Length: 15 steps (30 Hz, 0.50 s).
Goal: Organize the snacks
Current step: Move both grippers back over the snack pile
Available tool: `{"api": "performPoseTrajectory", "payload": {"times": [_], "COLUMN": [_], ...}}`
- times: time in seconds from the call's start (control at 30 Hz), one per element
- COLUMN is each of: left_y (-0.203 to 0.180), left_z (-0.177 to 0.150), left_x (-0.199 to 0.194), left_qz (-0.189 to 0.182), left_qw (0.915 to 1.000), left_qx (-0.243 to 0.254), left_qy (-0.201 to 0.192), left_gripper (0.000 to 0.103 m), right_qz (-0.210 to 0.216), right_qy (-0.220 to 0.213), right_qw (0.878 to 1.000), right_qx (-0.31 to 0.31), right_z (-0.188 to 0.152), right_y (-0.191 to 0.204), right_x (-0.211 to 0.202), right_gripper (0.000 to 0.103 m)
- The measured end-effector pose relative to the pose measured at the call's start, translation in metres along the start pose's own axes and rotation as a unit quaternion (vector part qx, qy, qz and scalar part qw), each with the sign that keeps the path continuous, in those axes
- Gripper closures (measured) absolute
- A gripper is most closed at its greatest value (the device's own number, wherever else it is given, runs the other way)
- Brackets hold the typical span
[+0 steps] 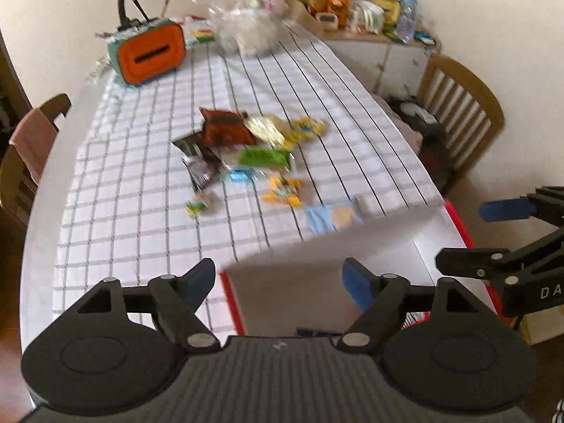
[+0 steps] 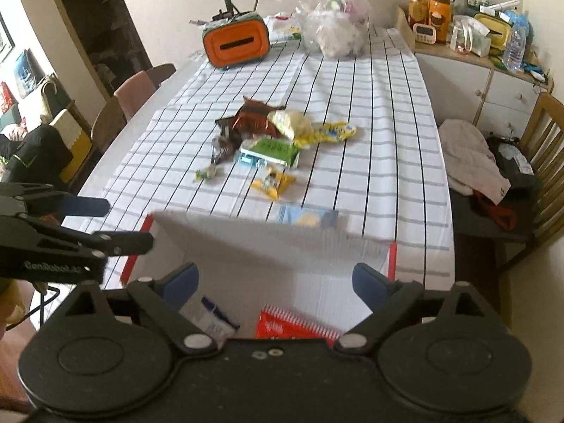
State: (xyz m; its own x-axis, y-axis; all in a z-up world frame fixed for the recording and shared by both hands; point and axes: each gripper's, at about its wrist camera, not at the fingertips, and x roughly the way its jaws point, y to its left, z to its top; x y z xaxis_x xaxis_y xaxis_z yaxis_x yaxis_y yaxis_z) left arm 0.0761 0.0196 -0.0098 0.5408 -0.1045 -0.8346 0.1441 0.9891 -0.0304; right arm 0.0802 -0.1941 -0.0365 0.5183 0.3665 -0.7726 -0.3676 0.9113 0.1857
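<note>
A heap of snack packets lies mid-table on the checked cloth (image 1: pixel 141 211): a red-brown bag (image 1: pixel 227 128), a green packet (image 1: pixel 264 158), yellow packets (image 1: pixel 306 128) and a small yellow one (image 2: pixel 273 181). A light blue packet (image 2: pixel 306 216) lies just beyond a white box with red edges (image 2: pixel 246 243) at the near end. Inside the box I see a red packet (image 2: pixel 292 324) and a white-and-blue one (image 2: pixel 216 320). My left gripper (image 1: pixel 278 278) is open above the box's left part, holding nothing. My right gripper (image 2: pixel 275 278) is open above the box too, also holding nothing.
An orange-fronted holder (image 1: pixel 151 53) with a lamp behind it and a clear plastic bag (image 1: pixel 246 24) stand at the table's far end. Wooden chairs stand on the right (image 1: pixel 458 105) and left (image 1: pixel 31 148). A cluttered sideboard (image 2: pixel 476 70) lines the far wall.
</note>
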Motion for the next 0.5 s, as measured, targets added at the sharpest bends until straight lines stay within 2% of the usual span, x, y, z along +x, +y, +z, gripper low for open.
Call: {"api": "performPoseTrajectory", "payload": {"times": [0.27,0.5], "left_y": [0.032,0.061], "left_z": [0.041,0.072], "left_x": [0.014,0.056], "left_qz": [0.037,0.051], "left_qw": [0.9986,0.9985], "left_qx": [-0.003,-0.002], "left_qy": [-0.039,-0.018], "left_gripper": [0.021,0.021], "right_qz": [-0.003,-0.007], "right_qy": [-0.003,0.027], "right_qw": [1.0,0.997], "right_qx": [0.03,0.069], "right_z": [0.049,0.088], "right_y": [-0.007,-0.008], "right_x": [0.026,0.075], "right_gripper": [0.005,0.005]}}
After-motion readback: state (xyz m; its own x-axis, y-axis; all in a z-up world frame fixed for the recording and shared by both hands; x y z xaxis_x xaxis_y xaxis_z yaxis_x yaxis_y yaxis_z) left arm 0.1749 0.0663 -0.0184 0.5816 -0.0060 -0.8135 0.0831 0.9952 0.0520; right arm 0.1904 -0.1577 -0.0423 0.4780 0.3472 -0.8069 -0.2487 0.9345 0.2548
